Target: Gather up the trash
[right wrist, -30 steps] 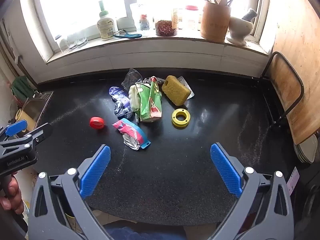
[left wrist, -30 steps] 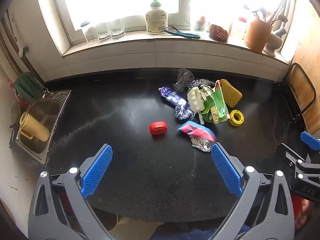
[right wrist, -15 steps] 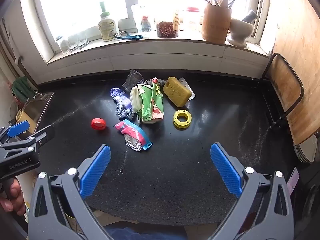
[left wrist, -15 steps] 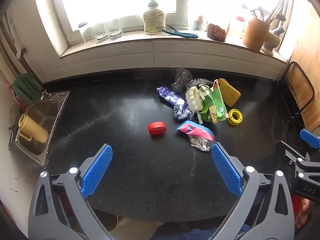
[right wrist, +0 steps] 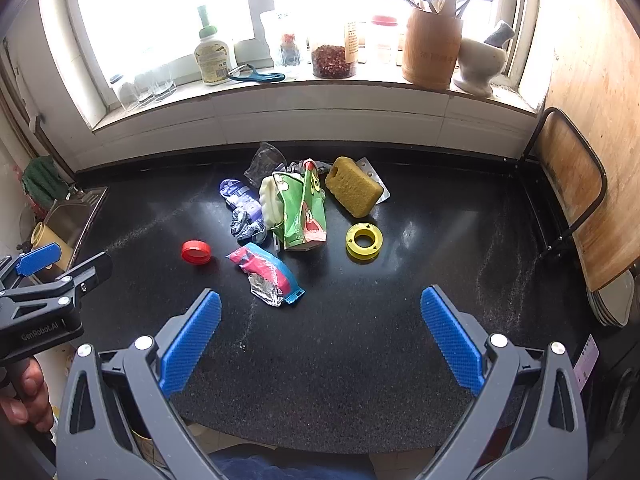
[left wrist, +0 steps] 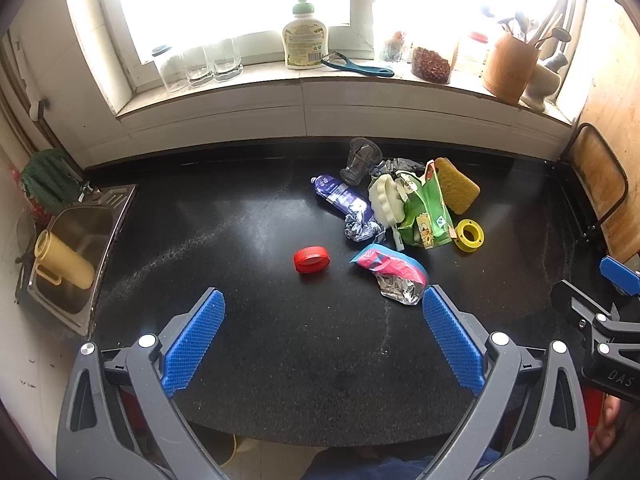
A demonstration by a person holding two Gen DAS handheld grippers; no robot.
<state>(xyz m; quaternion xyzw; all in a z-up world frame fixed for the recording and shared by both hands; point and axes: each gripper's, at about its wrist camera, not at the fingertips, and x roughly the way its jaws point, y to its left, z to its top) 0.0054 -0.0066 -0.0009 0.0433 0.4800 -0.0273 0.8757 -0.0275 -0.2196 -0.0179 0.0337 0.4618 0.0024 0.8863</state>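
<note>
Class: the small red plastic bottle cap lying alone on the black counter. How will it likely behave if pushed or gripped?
The red plastic bottle cap looks rigid and light, so it probably slides easily on the glossy black counter. Lying flat, it seems unlikely to roll. Being low, wide fingers may struggle to catch it.

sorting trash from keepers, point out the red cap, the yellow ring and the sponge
red cap [left wrist: 311,259], left wrist view, on its open top
yellow ring [right wrist: 364,241], right wrist view, on its rim, left of the hole
sponge [right wrist: 353,186], right wrist view, on its broad top face
</note>
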